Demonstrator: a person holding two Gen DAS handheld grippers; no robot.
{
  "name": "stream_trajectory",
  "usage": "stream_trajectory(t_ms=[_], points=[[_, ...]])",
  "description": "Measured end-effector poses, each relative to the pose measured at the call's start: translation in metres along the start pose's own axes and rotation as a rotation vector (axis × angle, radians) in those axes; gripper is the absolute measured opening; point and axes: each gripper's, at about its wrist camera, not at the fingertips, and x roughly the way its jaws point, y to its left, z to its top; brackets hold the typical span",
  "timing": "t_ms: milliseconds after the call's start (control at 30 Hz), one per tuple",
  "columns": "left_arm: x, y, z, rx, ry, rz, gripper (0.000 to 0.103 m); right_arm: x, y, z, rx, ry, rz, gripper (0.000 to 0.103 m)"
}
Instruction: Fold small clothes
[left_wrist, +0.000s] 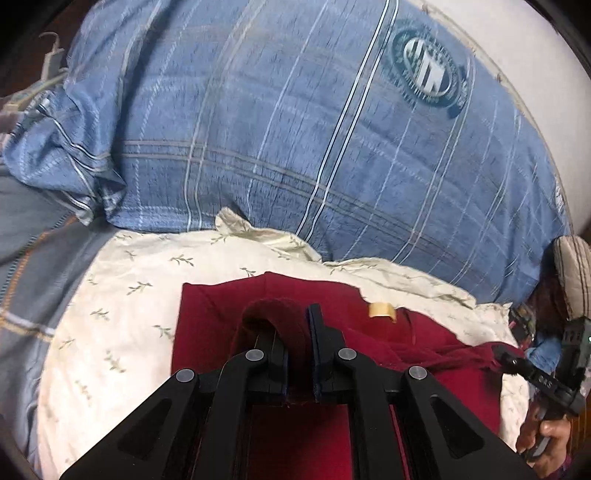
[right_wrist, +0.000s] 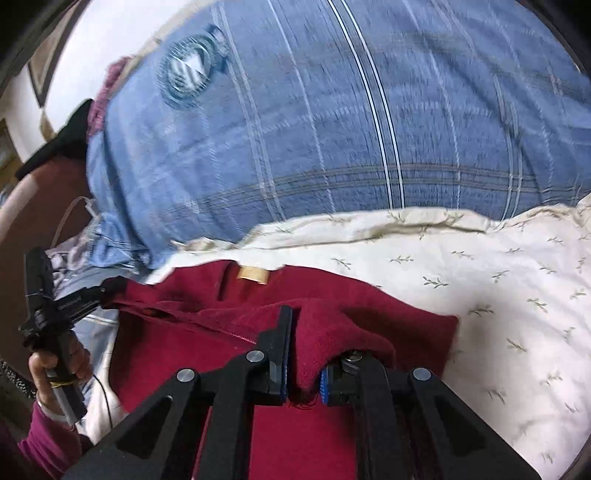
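Note:
A dark red fleece garment (left_wrist: 424, 354) lies on a cream leaf-print cloth (left_wrist: 122, 295), with a tan label (left_wrist: 382, 309) at its far edge. My left gripper (left_wrist: 295, 321) is shut on a fold of the red garment, which loops over the left finger. In the right wrist view the same garment (right_wrist: 177, 343) and label (right_wrist: 253, 275) show. My right gripper (right_wrist: 304, 332) is shut on another bunched fold of it. Each gripper also shows at the side of the other's view: the right one (left_wrist: 543, 373) and the left one (right_wrist: 55, 314).
A large blue plaid quilt (left_wrist: 295, 129) with a round emblem (left_wrist: 428, 70) rises just beyond the cream cloth (right_wrist: 480, 288). Grey-blue bedding (left_wrist: 26, 266) lies at the left. A white wall (left_wrist: 498, 33) is behind.

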Motion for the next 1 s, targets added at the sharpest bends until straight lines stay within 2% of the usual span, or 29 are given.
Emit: stream_trajectory(t_ms=[100,167,200,267,300,333,367,400,467,533,567,633,667,733,800,867,900,1000], points=[[0.022,0.002,0.003,0.017,-0.002,-0.001,0.015,0.018,-0.012,0.003,0.012,-0.001,0.004,0.014],[0.028,0.003,0.008,0.021,0.024,-0.024,0.026,0.023,-0.009,0.002,-0.038,0.013,-0.032,0.014],[0.026,0.004,0.009,0.019,0.026,-0.038,0.029,0.021,-0.008,0.001,-0.050,0.020,-0.037,0.016],[0.015,0.005,0.012,0.027,0.006,-0.064,0.044,0.008,-0.008,-0.003,-0.033,-0.002,-0.016,0.023],[0.011,0.005,0.013,0.033,-0.008,-0.074,0.047,0.002,-0.010,-0.003,-0.022,-0.017,-0.008,0.037],[0.006,0.005,0.014,0.035,-0.026,-0.071,0.062,-0.006,-0.013,-0.003,-0.005,-0.037,-0.005,0.055],[0.001,0.007,0.012,0.032,-0.050,-0.049,0.078,-0.013,-0.017,-0.003,0.016,-0.061,-0.005,0.060],[-0.005,0.010,0.011,0.019,-0.099,-0.008,0.081,-0.025,-0.023,-0.003,0.044,-0.099,-0.018,0.065],[-0.010,0.015,0.008,0.009,-0.130,0.009,0.081,-0.037,-0.027,-0.001,0.066,-0.128,-0.024,0.065],[-0.003,0.022,0.007,-0.014,-0.075,0.009,0.081,-0.036,-0.020,0.001,0.025,-0.110,-0.006,0.059],[0.001,0.025,0.006,-0.029,-0.057,0.023,0.081,-0.029,-0.010,0.000,-0.035,-0.086,-0.047,0.057],[0.013,0.030,0.003,-0.041,-0.032,0.057,0.081,-0.008,0.003,0.000,-0.100,-0.033,-0.117,0.040],[0.021,0.031,0.003,-0.035,-0.011,0.075,0.081,0.004,0.005,0.000,-0.110,-0.004,-0.138,0.037],[0.037,0.033,0.001,-0.018,0.024,0.121,0.081,0.034,0.001,0.006,-0.090,0.039,-0.163,0.035],[0.052,0.033,0.002,-0.009,0.043,0.170,0.081,0.063,-0.011,0.012,-0.063,0.074,-0.229,0.035],[0.066,0.038,0.001,-0.006,0.073,0.204,0.080,0.084,-0.026,0.015,-0.009,0.118,-0.246,0.035],[0.073,0.037,0.003,-0.010,0.086,0.203,0.080,0.091,-0.032,0.016,0.012,0.134,-0.243,0.035],[0.076,0.037,0.005,-0.020,0.079,0.183,0.079,0.078,-0.019,0.019,-0.032,0.118,-0.261,0.038]])
